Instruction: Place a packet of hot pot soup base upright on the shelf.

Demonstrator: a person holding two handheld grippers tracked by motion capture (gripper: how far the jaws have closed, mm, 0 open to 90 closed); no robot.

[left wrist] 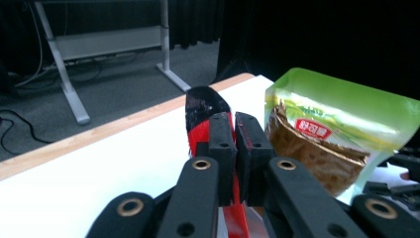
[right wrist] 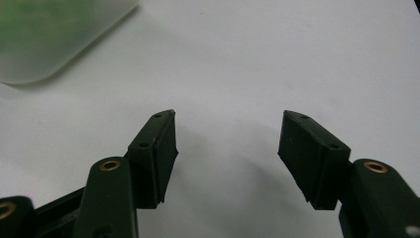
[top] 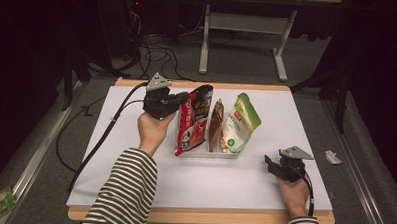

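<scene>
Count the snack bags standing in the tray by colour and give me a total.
Red and black bag: 1
Brown bag: 1
Green bag: 1
Total: 3 bags in the clear tray

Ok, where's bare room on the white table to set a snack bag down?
Free: the front strip of the white table between the striped sleeve and right gripper, plus the left edge. Crowded: the clear tray holding three pouches.

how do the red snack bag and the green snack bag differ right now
The red snack bag is pinched at its top by the left tongs; the green snack bag is untouched. Red stands at the left end of the white tray, green at the right end, leaning right. Both stand in that tray.
</scene>
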